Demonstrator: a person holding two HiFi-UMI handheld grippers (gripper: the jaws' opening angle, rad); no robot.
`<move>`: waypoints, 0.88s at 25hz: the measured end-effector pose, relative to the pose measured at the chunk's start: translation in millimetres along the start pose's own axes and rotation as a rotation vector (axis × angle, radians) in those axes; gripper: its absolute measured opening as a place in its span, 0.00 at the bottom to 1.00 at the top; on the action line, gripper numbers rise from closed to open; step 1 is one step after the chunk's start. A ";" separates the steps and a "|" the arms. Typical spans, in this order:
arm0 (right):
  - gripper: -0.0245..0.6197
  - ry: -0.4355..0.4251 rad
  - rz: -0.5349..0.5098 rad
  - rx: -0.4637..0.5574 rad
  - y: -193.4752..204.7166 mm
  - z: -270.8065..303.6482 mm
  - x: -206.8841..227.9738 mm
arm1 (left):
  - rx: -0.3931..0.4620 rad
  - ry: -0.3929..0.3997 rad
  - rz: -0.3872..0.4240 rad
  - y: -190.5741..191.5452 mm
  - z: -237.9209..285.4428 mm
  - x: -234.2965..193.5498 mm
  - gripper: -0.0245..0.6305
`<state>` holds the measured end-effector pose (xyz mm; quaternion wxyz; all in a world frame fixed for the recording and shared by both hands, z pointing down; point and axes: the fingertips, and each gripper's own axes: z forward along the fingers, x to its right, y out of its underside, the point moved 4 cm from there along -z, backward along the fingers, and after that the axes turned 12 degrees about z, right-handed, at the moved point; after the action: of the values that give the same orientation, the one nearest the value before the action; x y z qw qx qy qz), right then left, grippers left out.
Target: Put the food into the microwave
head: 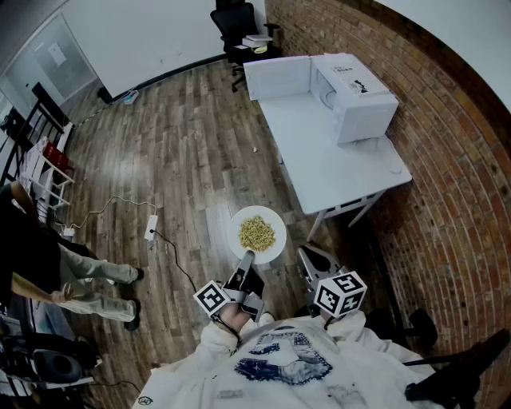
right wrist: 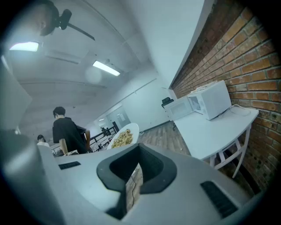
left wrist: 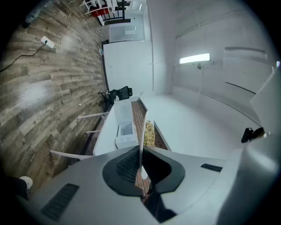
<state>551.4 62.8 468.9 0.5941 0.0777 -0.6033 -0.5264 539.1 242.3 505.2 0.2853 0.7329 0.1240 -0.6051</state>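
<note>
A white plate (head: 257, 234) of yellowish food (head: 257, 232) hangs over the wooden floor, and my left gripper (head: 245, 262) is shut on its near rim. In the left gripper view the plate (left wrist: 141, 132) stands edge-on between the jaws, with the food (left wrist: 149, 133) showing beyond it. The white microwave (head: 355, 96) sits at the far end of a white table (head: 335, 172) with its door (head: 278, 77) swung open to the left. My right gripper (head: 310, 257) is beside the plate, shut on nothing. The right gripper view shows the plate (right wrist: 125, 136) at left and the microwave (right wrist: 206, 103) at right.
A brick wall (head: 447, 160) runs along the right behind the table. A black office chair (head: 239, 24) stands beyond the microwave. A power strip (head: 150, 228) and its cable lie on the floor at left. A person's legs (head: 88, 279) are at far left, and a person (right wrist: 68, 129) stands in the right gripper view.
</note>
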 end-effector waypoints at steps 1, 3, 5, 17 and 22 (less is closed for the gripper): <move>0.06 -0.002 -0.003 0.000 7.3 4.7 -10.0 | 0.000 -0.004 0.001 -6.8 -8.7 -0.8 0.06; 0.06 -0.005 -0.007 -0.002 20.5 13.3 -28.1 | 0.002 -0.015 -0.001 -18.9 -24.7 -2.6 0.06; 0.06 -0.006 -0.008 -0.009 31.1 19.4 -41.1 | 0.007 -0.032 -0.005 -27.4 -38.8 -6.3 0.06; 0.06 -0.034 -0.018 -0.044 18.1 50.7 -23.1 | 0.042 -0.073 -0.017 -38.3 -9.5 -25.8 0.06; 0.06 -0.049 -0.021 -0.052 -4.0 63.6 -2.5 | 0.044 -0.078 -0.013 -35.7 25.3 -29.2 0.06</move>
<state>499.2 97.4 481.0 0.5754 0.0555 -0.6031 -0.5496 492.7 261.5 520.9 0.2698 0.7141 0.1040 -0.6375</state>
